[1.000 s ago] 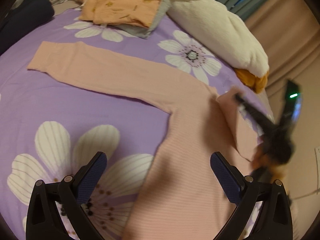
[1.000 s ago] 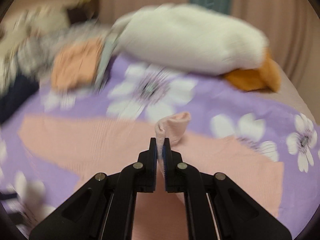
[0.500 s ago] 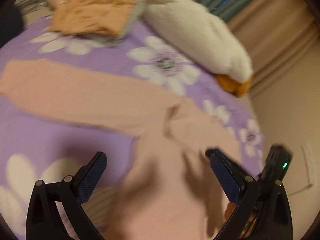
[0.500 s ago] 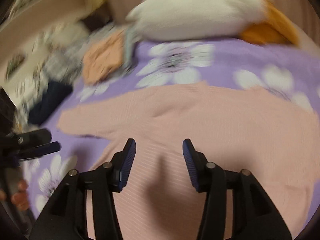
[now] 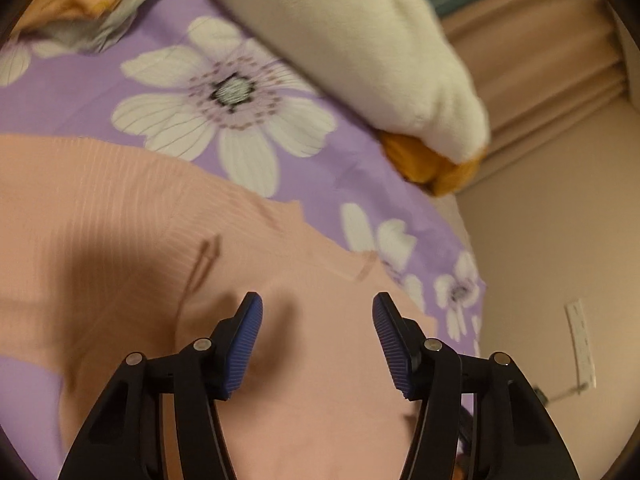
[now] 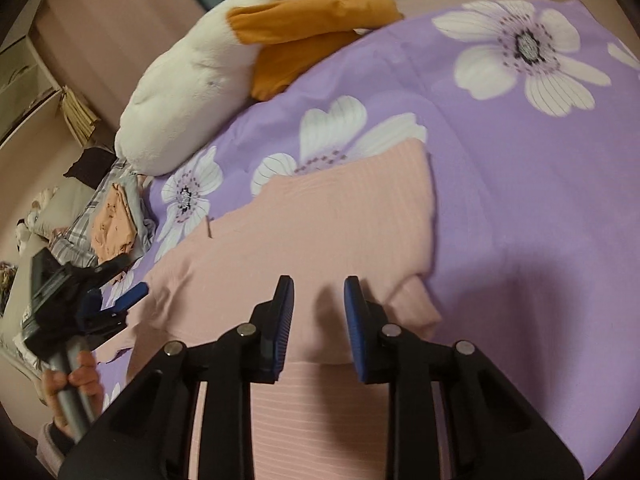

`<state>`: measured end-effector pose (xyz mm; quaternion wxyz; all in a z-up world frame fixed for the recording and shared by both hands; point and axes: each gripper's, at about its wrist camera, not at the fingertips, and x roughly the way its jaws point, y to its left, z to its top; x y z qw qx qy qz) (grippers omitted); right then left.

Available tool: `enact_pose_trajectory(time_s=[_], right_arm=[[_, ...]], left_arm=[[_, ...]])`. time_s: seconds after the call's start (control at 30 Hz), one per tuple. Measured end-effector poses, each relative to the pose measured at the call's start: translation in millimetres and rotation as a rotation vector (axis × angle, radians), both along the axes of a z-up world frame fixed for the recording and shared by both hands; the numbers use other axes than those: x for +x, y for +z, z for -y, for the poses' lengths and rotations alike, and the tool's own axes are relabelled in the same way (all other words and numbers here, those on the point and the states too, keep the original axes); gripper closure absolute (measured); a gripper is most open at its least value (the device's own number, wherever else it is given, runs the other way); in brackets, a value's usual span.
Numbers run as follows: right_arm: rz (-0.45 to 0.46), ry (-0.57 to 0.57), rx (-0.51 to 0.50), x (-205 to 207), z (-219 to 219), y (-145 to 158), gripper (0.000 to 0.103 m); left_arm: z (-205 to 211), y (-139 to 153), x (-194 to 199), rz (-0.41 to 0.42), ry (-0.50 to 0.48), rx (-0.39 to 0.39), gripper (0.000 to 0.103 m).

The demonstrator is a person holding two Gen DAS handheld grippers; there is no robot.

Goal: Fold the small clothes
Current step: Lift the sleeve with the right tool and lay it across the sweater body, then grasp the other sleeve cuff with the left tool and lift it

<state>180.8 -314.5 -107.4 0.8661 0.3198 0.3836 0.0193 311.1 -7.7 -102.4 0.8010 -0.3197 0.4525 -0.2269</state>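
A pink ribbed long-sleeved top point(image 5: 132, 216) lies flat on the purple flowered bedsheet point(image 5: 80, 80). My left gripper point(image 5: 317, 304) hovers low over the top's body near its upper edge. Its jaws are closing, about half apart, with cloth below the gap but not pinched. In the right wrist view the top point(image 6: 328, 216) has one sleeve folded over its body. My right gripper point(image 6: 319, 284) hangs just above that folded part, jaws closing, a narrow gap left and nothing pressed between the pads. The left gripper point(image 6: 120, 300) shows at the left there, held by a hand point(image 6: 76, 376).
A white and orange plush toy point(image 6: 192, 92) lies along the far side of the bed. A stack of folded clothes point(image 6: 114, 224) sits beyond the top. Curtains point(image 5: 540, 60) and a wall point(image 5: 560, 240) border the bed's right edge.
My right gripper let go of the pink sleeve, rolled and sank over the folded part, its jaws parted then narrowed. My left gripper slid along the top toward the plush toy and its jaws narrowed.
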Motion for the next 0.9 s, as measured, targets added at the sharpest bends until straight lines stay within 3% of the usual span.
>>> enact_pose_trajectory(time_s=[0.1,0.13,0.27,0.33,0.43,0.63,0.7,0.8,0.9], right_arm=[[-0.016,-0.012,0.019,-4,5,-7,0.081],[-0.016,-0.013,0.021,-5,6,-7,0.081],[0.004,-0.002,0.024,-13,7,1,0.076],[0.027,0.013,0.026,-18,3,10,0.076],[0.043,0.027,0.036,-26,-3,18,0.074],[0.057,0.046,0.049,-44,-20,27,0.068],[0.057,0.055,0.052,-48,-26,29,0.068],[0.066,0.064,0.067,-56,-34,31,0.068],[0.075,0.067,0.086,-62,-41,34,0.067]], left_arm=[[-3,-23,10,-0.067,0.049,0.08,0.048],[-7,-27,10,-0.07,0.054,0.074,0.055],[-33,-18,-1,-0.069,0.081,-0.016,0.055],[-54,-8,-12,-0.046,0.104,-0.038,0.039],[-100,3,-34,-0.012,0.18,-0.061,0.033],[-222,0,-86,-0.021,0.438,-0.064,0.033],[-259,-6,-103,-0.028,0.527,-0.098,0.032],[-307,-21,-122,-0.059,0.659,-0.161,0.024],[-335,-38,-128,-0.072,0.729,-0.259,0.024]])
